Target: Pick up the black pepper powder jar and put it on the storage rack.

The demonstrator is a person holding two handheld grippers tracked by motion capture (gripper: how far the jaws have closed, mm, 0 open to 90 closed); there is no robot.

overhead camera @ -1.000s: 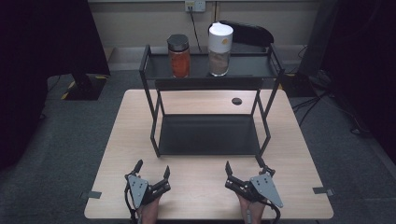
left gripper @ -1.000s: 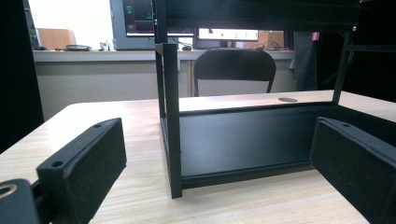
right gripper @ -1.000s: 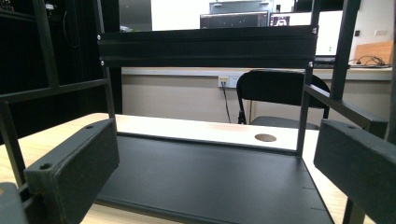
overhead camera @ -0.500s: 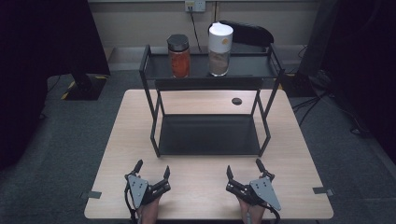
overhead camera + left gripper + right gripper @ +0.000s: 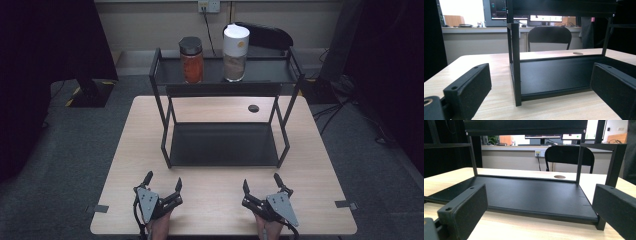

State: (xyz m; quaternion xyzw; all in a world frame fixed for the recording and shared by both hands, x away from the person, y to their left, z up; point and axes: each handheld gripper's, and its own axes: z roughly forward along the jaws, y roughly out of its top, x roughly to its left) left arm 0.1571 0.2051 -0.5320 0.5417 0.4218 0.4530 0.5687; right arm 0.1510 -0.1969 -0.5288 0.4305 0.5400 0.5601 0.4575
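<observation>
Jars: a clear glass jar with a dark lid and orange-red contents (image 5: 191, 61) and a taller clear jar with a white lid and brownish contents (image 5: 235, 53) stand side by side, apart, on the top shelf of the black metal two-tier rack (image 5: 163, 120), at the far side of the light wooden table (image 5: 310, 150).
Grippers: the left gripper (image 5: 161, 186) and the right gripper (image 5: 260, 186) rest near the table's front edge, well apart from the rack and jars; each has its jaws spread wide and holds nothing.
Handling, judged: both jars look rigid, smooth and breakable, and with their fill probably fairly heavy; slick walls could slide in flat pads.
Where to hold, judged: across the straight body below the lid, jar kept upright; the white-lidded one looks tall enough to tip if taken low.
High view: it gives the whole layout, with the jars, the upper shelf and both grippers together, plus a small dark round hole (image 5: 253, 108) in the tabletop behind the rack.
Gripper views: they look low along the table into the rack's bottom shelf (image 5: 524, 195), with the upper shelf seen from beneath; a black chair (image 5: 549, 37) and lit screens stand beyond.
</observation>
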